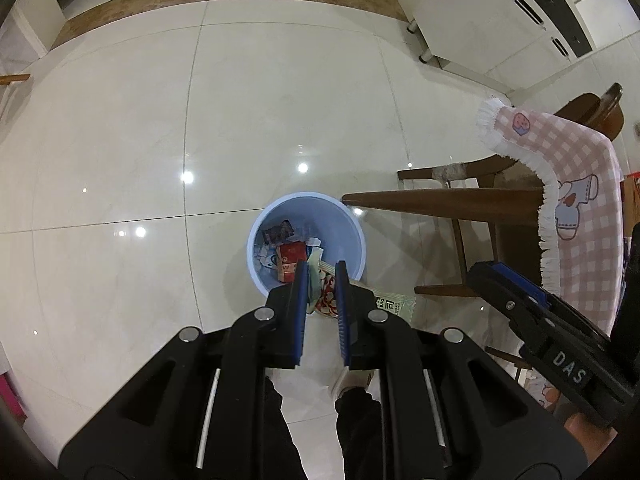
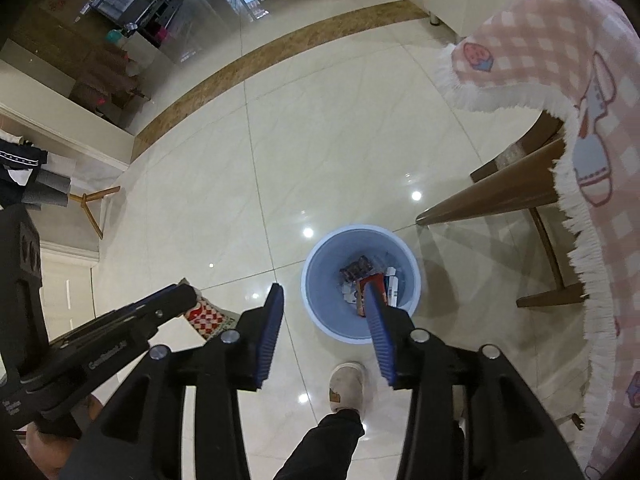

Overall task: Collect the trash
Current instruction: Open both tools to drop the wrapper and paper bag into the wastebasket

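Observation:
A light blue trash bin [image 1: 264, 280] stands on the tiled floor and holds several wrappers and cartons. It also shows in the right wrist view [image 2: 320, 312]. My left gripper [image 1: 322, 270] is shut on a red-and-white checked snack wrapper [image 1: 326, 300] and holds it over the bin's near rim. The wrapper also shows in the right wrist view [image 2: 208, 316], beside the left gripper [image 2: 176, 300]. My right gripper [image 2: 322, 294] is open and empty, high above the floor just left of the bin. It shows at the right edge of the left wrist view [image 1: 504, 284].
A table with a pink checked, fringed cloth [image 1: 576, 184] and wooden legs [image 1: 440, 200] stands right of the bin. A wooden chair [image 1: 596, 108] is behind it, a white cabinet [image 1: 500, 12] farther back. My slippered foot [image 2: 346, 384] is on the floor near the bin.

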`<control>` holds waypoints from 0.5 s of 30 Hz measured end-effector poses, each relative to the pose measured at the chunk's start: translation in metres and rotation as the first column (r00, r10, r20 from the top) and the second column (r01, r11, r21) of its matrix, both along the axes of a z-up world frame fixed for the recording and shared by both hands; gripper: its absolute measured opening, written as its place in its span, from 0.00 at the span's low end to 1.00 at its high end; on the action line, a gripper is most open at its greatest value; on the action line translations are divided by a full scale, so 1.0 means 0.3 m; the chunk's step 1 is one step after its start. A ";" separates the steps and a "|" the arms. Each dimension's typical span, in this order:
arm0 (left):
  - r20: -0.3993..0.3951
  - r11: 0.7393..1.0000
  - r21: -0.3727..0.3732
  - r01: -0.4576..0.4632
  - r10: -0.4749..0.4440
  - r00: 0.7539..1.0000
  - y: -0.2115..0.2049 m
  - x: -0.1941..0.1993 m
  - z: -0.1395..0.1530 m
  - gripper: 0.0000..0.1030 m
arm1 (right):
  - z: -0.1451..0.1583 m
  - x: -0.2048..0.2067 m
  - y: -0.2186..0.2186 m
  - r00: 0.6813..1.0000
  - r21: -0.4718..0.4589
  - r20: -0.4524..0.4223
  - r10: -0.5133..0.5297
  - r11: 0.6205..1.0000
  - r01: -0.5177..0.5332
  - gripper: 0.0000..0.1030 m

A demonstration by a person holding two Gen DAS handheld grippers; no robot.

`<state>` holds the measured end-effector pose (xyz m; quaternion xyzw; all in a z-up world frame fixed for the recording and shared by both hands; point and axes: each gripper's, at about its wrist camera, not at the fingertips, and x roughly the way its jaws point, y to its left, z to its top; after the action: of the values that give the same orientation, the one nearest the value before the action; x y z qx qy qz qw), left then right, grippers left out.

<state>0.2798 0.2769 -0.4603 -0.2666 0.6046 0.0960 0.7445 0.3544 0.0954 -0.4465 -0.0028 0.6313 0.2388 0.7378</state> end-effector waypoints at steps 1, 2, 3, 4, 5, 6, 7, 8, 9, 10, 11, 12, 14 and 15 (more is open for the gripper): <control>0.002 1.000 -0.001 0.005 -0.005 1.000 -0.005 0.005 0.003 0.13 | 0.005 0.001 -0.005 1.000 0.001 0.003 -0.003 1.000 0.003 0.41; 0.004 1.000 0.000 0.010 -0.010 1.000 -0.011 0.011 0.006 0.13 | 0.013 0.002 -0.010 1.000 0.002 0.008 -0.005 1.000 0.005 0.42; 0.006 1.000 0.004 0.017 -0.017 1.000 -0.021 0.021 0.010 0.13 | 0.021 0.005 -0.019 1.000 0.004 0.012 -0.009 1.000 0.009 0.42; 0.007 1.000 0.005 0.023 -0.023 1.000 -0.030 0.029 0.014 0.13 | 0.026 0.007 -0.028 1.000 0.006 0.016 -0.012 1.000 0.012 0.43; 0.008 1.000 0.005 0.027 -0.027 1.000 -0.035 0.033 0.017 0.13 | 0.030 0.011 -0.036 1.000 0.009 0.018 -0.015 1.000 0.015 0.43; 0.010 0.999 0.008 0.032 -0.032 0.999 -0.045 0.041 0.022 0.13 | 0.035 0.014 -0.046 1.000 0.011 0.020 -0.019 1.000 0.019 0.43; 0.011 0.999 0.010 0.036 -0.036 0.999 -0.053 0.047 0.026 0.13 | 0.037 0.016 -0.054 1.000 0.014 0.021 -0.022 1.000 0.021 0.43; 0.012 0.999 0.009 0.038 -0.039 0.999 -0.059 0.052 0.029 0.13 | 0.043 0.018 -0.064 0.999 0.018 0.024 -0.025 1.000 0.025 0.43; 0.011 0.999 0.001 0.041 -0.041 0.999 -0.067 0.060 0.031 0.14 | 0.049 0.021 -0.072 0.999 0.021 0.026 -0.027 0.999 0.027 0.43; 0.004 0.999 -0.007 0.040 -0.040 0.999 -0.074 0.066 0.030 0.15 | 0.053 0.024 -0.078 0.999 0.023 0.027 -0.029 0.999 0.028 0.43; -0.002 0.999 -0.013 0.039 -0.039 0.999 -0.079 0.072 0.027 0.15 | 0.058 0.026 -0.086 0.999 0.026 0.028 -0.031 0.999 0.030 0.43; -0.012 0.999 -0.019 0.037 -0.037 0.999 -0.086 0.077 0.023 0.15 | 0.064 0.030 -0.097 0.999 0.030 0.030 -0.034 0.999 0.033 0.43; -0.039 0.998 -0.044 0.035 -0.037 0.999 -0.100 0.088 0.005 0.15 | 0.070 0.034 -0.115 0.999 0.036 0.029 -0.038 0.999 0.037 0.43; -0.051 0.998 -0.048 0.029 -0.032 0.998 -0.104 0.089 -0.001 0.17 | 0.072 0.037 -0.126 0.999 0.038 0.028 -0.041 0.998 0.040 0.43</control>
<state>0.3065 0.2457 -0.4607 -0.2724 0.6297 0.0769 0.7234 0.3655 0.0576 -0.4248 0.0203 0.6160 0.2357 0.7513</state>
